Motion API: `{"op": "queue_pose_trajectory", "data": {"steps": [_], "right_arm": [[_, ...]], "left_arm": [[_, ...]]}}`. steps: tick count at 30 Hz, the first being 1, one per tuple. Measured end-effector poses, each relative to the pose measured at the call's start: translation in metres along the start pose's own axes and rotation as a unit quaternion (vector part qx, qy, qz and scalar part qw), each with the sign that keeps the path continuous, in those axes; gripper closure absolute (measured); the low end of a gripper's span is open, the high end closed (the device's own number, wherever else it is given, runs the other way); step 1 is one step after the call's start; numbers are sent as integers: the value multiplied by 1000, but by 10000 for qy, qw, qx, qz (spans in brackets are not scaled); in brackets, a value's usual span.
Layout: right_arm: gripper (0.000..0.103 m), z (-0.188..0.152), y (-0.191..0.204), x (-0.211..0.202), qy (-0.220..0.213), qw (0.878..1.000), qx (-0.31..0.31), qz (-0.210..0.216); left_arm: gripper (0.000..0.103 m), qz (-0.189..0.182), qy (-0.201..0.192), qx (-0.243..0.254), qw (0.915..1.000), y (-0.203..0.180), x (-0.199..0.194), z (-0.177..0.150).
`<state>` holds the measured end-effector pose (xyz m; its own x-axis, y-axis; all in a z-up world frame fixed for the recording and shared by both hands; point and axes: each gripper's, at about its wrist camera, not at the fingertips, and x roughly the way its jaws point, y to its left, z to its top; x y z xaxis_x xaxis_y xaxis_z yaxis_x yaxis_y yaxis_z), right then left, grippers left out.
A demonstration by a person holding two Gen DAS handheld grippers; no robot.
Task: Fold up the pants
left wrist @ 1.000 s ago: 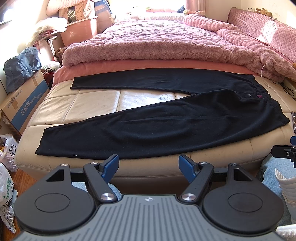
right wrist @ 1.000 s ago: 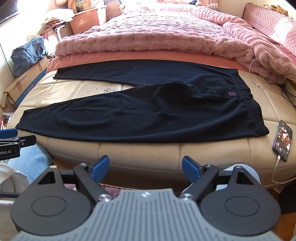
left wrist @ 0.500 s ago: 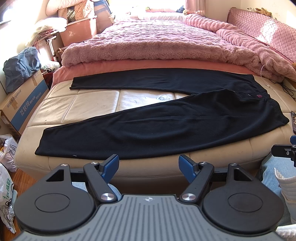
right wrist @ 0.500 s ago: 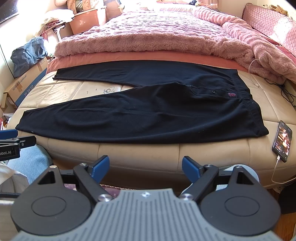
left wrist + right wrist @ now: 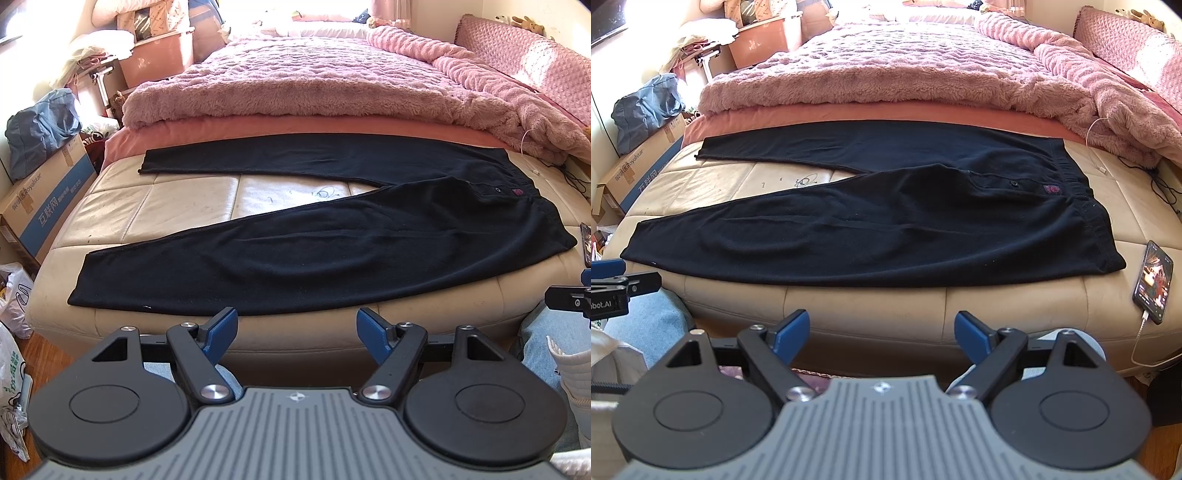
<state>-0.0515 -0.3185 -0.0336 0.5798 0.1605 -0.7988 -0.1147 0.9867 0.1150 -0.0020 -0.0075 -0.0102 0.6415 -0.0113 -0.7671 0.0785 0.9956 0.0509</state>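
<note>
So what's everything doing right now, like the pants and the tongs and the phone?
Black pants: unfolded, flat on the beige cushion, legs spread in a V.
Left tongs: open, holding nothing, short of the pants.
Right tongs: open, holding nothing, short of the pants.
Phone: screen lit, cable plugged in, lying beside the waistband.
Pink blanket: spread over the bed.

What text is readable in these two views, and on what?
"Royalstar": brand on the cardboard box left of the bench.
"互联网": large white characters on the blue side of the same box; the smaller print beside them is too blurred to read.
"bot.AI": cut-off label on the left gripper, seen at the right wrist view's left edge.
Phone screen: unreadable.
</note>
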Motion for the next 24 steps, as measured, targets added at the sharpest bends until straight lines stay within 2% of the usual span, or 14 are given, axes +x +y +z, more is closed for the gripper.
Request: {"op": "queue_pose_trajectory", "data": {"steps": [8,11,12,16,19,20,21,24], "right_arm": [[21,12,-13,-11,-144,9997,11,191],[21,19,-19,-15,-304,9993,-78,198],[21,21,-24,-16,-394,9990,-132,179],[24,32,-48,-19,-715,9970,-298,-15],[35,42,-71,-14,-847,9953,-463,-42],[42,45,-79,-11,-862,9950,-512,-40],[49,49,-89,-8,-855,9948,-548,-56],[59,60,-118,4,-755,9946,-710,-89]], "left_arm": [[18,-39,-54,-43,10000,9,0,5],[22,-32,-158,64,9998,18,1,11],[25,-8,-198,114,9997,22,2,13],[27,234,-361,389,9983,41,7,26],[31,357,-379,515,9973,62,14,36],[33,360,-380,539,9972,70,17,39],[35,362,-375,575,9970,78,21,42],[38,437,-332,885,9946,103,34,49]]}}
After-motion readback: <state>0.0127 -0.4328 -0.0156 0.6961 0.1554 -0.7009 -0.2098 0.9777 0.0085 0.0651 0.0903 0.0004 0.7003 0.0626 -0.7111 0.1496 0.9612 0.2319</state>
